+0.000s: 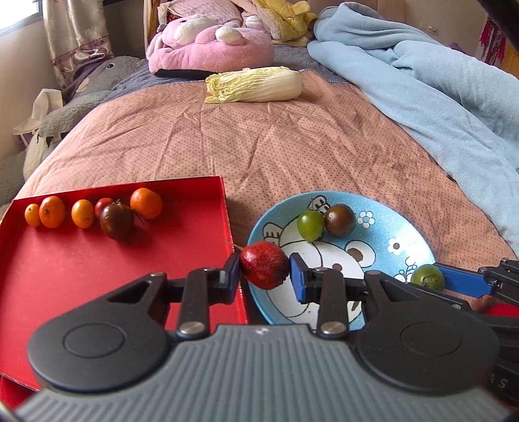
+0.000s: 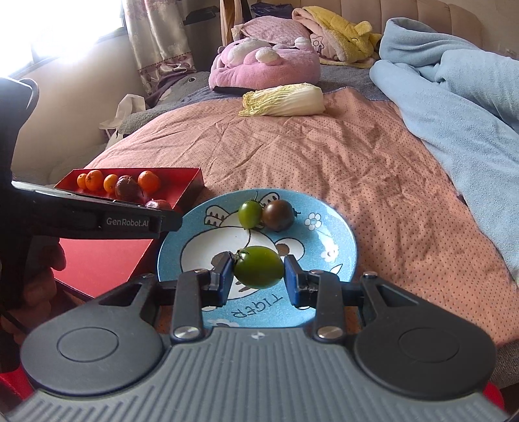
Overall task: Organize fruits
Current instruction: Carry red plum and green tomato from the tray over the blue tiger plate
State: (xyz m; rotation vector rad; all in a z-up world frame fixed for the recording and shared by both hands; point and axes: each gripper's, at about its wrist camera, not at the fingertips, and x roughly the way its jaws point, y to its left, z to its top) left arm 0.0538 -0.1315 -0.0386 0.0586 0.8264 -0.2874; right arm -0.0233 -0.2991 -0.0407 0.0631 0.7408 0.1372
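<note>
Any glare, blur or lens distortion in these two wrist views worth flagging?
Right wrist view: the window at upper left is blown out to white, washing out the curtain edge. Left wrist view: evenly lit, with soft shadows beside the fruit on the red tray. Both views: fisheye bends the bed's edges; the picture edges are slightly soft.

Daylight enters from a window (image 2: 48, 35) at upper left, blown out to white glare in the right wrist view. Soft shadows fall toward the viewer on the red tray (image 1: 81, 259). Fisheye distortion bends the bed (image 1: 292, 146) edges; near housings appear slightly soft.
</note>
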